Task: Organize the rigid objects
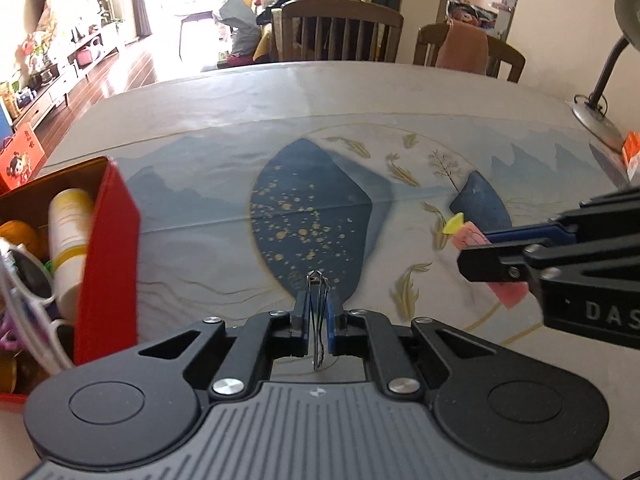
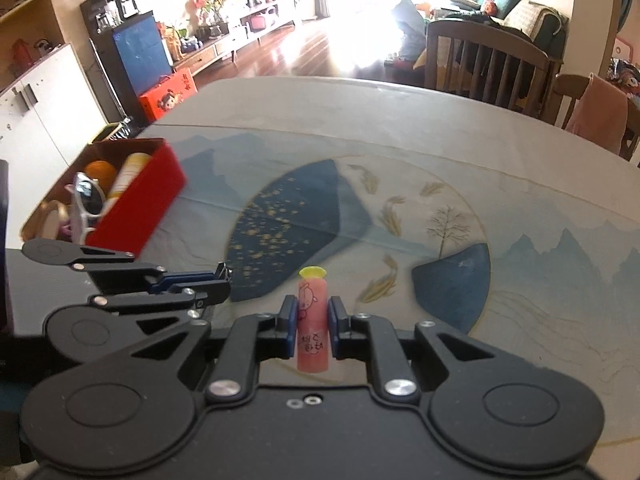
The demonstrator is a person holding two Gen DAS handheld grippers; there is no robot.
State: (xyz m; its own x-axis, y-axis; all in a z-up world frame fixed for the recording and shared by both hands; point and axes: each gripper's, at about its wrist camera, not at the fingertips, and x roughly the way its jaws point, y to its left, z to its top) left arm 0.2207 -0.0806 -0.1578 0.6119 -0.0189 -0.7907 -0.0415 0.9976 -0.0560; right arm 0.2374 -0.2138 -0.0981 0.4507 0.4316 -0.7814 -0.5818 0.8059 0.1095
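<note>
My left gripper (image 1: 318, 306) is shut on a thin metal nail clipper (image 1: 318, 320) held edge-on above the table. My right gripper (image 2: 313, 312) is shut on a pink tube with a yellow cap (image 2: 313, 328), held upright. The pink tube also shows in the left wrist view (image 1: 470, 236), held by the right gripper (image 1: 476, 254) at the right. The left gripper shows in the right wrist view (image 2: 218, 282) at the left. A red box (image 1: 108, 256) stands at the left with a white and yellow bottle (image 1: 70, 236), white sunglasses (image 1: 24, 284) and an orange ball (image 1: 18, 232) inside.
The table (image 1: 280, 96) carries a blue and gold painted cover. A desk lamp (image 1: 600, 92) and an orange carton (image 1: 632, 152) stand at the far right. Wooden chairs (image 1: 336, 32) stand behind the far edge. The red box also shows in the right wrist view (image 2: 140, 204).
</note>
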